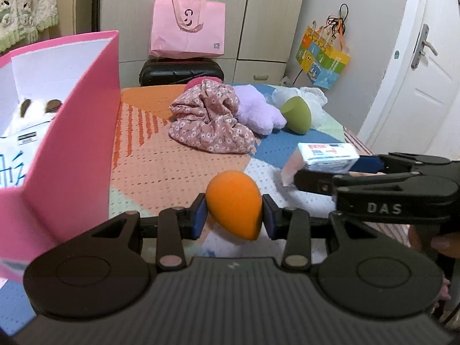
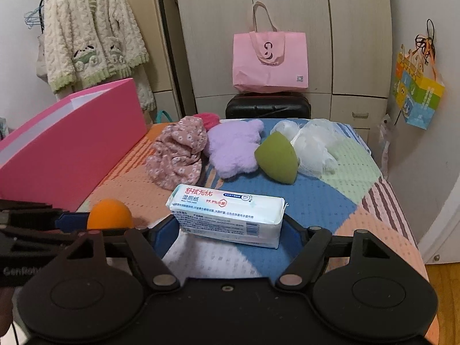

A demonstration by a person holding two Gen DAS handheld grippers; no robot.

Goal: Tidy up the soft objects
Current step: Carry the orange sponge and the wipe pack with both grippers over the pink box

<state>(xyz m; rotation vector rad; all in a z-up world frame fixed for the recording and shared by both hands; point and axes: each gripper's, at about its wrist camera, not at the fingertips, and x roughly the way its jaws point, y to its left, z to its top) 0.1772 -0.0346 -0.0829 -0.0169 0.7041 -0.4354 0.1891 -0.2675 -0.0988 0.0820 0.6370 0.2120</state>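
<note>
My left gripper [image 1: 234, 214] is shut on an orange egg-shaped sponge [image 1: 234, 207], held just above the bed beside the pink box [image 1: 77, 143]. The sponge also shows in the right wrist view [image 2: 109, 214]. My right gripper [image 2: 230, 224] is shut on a white pack of wet wipes [image 2: 227, 215], also seen in the left wrist view [image 1: 327, 158]. Farther back on the bed lie a pink floral cloth [image 2: 176, 153], a purple plush [image 2: 234, 149], a green sponge [image 2: 277, 158] and a white mesh puff [image 2: 313, 143].
The open pink box stands at the left and holds a white plush [image 1: 34, 112]. A black suitcase [image 2: 267, 106] with a pink bag [image 2: 270, 60] stands beyond the bed. The bed's right edge [image 2: 402, 215] drops to the floor. A door [image 1: 417, 72] is at the right.
</note>
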